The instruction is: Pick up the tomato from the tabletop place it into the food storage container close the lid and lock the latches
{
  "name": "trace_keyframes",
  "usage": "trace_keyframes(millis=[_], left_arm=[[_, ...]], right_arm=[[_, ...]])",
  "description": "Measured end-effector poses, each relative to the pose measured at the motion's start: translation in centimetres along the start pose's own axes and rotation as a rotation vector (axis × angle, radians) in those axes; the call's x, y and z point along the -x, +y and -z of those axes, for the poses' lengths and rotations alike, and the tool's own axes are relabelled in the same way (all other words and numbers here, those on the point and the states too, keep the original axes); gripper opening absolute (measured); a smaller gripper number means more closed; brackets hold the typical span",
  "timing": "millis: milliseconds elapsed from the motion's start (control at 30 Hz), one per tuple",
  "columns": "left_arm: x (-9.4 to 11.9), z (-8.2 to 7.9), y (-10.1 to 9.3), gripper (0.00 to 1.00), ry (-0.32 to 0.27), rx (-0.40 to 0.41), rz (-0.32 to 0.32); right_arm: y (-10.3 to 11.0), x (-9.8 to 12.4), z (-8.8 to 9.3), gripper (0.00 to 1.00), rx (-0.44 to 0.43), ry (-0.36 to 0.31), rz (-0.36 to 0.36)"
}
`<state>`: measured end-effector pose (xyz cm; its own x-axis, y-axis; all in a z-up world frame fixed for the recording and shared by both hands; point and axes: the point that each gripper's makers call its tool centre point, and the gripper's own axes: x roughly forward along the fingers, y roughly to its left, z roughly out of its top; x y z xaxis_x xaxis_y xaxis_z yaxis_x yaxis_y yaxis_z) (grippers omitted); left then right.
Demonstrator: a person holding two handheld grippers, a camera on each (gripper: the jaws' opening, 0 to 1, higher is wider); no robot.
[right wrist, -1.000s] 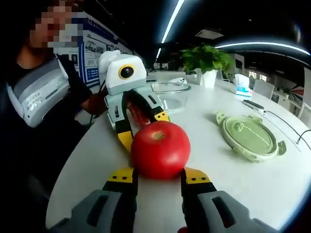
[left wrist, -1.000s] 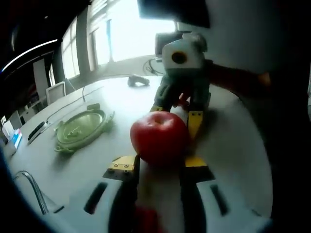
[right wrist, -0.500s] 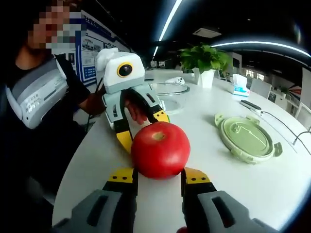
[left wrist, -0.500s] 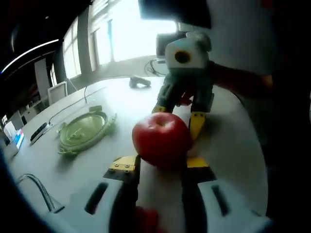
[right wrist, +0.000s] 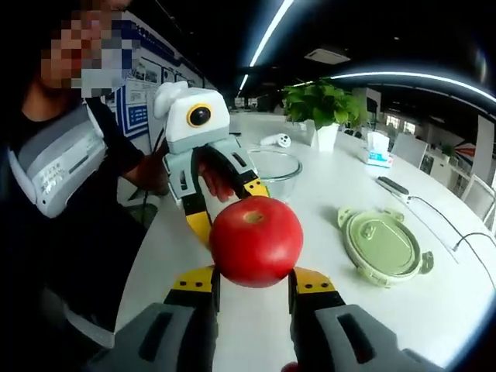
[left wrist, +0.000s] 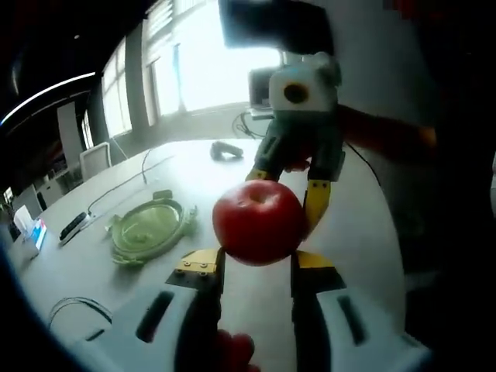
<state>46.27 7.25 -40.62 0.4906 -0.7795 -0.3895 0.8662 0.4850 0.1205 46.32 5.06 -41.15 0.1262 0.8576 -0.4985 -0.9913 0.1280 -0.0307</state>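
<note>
While clamped between both grippers' [right wrist: 253, 280] yellow-tipped jaws above the table [right wrist: 434, 310], tomato [right wrist: 256, 241] stem-end up.

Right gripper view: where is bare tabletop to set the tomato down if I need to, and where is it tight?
Bare table lies between the tomato and the green lid, and past the lid toward the cable. It is crowded on the other side, where the left gripper meets the tomato opposite the right gripper, with the glass bowl just behind.
</note>
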Motion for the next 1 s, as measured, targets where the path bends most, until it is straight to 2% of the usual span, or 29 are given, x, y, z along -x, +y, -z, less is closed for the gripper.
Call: trace_keyframes(millis=[300,500,767,1000], left_arm=[[4.0,-1.4,2.3,0.25,-0.012,-0.018,-0.036],[7.6,-1.9,4.4,0.25,-0.037,-0.018,-0.072],[12.2,-0.8,7.8,0.25,-0.035,-0.018,-0.136],[15.0,1.1,10.4,0.25,-0.019,0.008,-0.174]], right_arm=[[0.2,-1.7,-4.5,0.31,0.046,-0.006,-0.005],[0.3,-3.9,-8.4,0.31,0.081,-0.027,-0.022],[0.0,-8.2,-12.1,0.31,0.112,-0.030,-0.053],[0.0,-11.9,-13.9,0.31,0.129,-0.030,-0.084]])
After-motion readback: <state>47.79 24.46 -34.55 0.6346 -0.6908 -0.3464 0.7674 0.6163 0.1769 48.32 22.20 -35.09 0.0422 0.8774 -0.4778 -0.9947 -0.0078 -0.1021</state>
